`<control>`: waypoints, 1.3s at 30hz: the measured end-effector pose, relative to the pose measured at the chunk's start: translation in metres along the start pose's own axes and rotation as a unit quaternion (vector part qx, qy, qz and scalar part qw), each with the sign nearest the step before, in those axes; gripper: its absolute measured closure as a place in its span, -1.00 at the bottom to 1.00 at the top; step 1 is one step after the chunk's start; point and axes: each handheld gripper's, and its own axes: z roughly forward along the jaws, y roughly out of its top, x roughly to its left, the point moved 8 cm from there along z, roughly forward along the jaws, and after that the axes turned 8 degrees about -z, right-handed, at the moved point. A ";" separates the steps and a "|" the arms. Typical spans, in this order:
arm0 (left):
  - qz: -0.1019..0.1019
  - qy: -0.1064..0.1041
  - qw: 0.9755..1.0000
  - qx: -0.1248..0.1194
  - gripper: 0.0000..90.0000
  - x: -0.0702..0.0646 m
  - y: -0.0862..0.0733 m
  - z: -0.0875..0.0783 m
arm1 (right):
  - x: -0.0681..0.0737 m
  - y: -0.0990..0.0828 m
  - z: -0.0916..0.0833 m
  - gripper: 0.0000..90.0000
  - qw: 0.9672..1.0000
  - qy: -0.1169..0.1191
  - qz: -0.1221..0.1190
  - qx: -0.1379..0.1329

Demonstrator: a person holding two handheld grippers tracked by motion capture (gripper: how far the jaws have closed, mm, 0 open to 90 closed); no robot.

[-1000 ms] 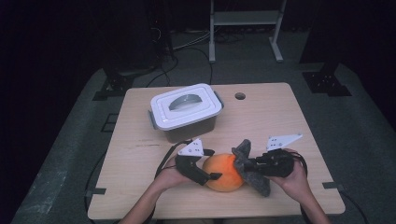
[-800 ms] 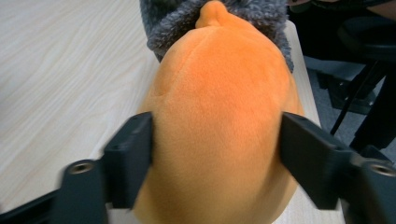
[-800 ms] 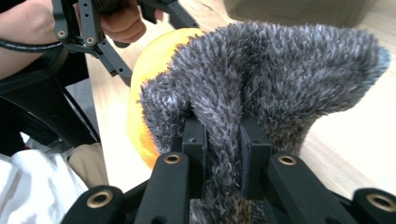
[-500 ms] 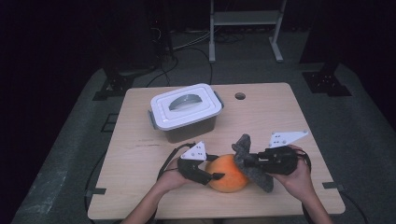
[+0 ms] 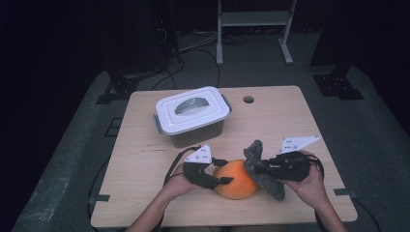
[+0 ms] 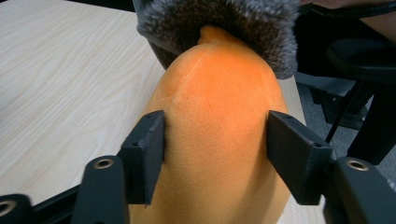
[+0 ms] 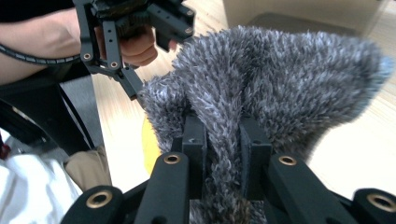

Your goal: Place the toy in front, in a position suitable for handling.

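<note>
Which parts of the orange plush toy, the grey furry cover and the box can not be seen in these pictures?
- Orange plush toy: far end hidden under the grey furry cover, high view and left gripper view.
- Cover's opening: hidden by its fur, right gripper view.
- Lidded plastic box: contents hidden by the lid, high view.

Left gripper [image 5: 226, 181] jaws just closed, clamped; right gripper [image 5: 255, 167] pinched tight

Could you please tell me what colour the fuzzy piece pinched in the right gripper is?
The fuzzy piece is grey, flecked lighter at the tips; the right gripper view shows it best.
</note>
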 end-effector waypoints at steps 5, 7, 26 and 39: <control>-0.019 0.002 1.000 0.018 -0.69 0.005 -0.007 0.007 | 0.001 -0.010 0.007 0.67 0.999 0.025 0.006 0.019; -0.029 -0.009 0.999 0.026 -0.79 0.006 -0.011 0.013 | 0.000 -0.016 0.005 0.67 0.999 0.028 0.006 0.026; 0.001 0.029 0.999 0.028 -0.20 0.006 -0.005 -0.008 | -0.009 -0.016 0.014 0.68 0.999 0.021 0.024 0.020; 0.000 0.011 1.000 0.022 -0.58 0.003 -0.003 -0.007 | 0.005 -0.011 0.021 0.68 0.999 0.037 0.000 0.030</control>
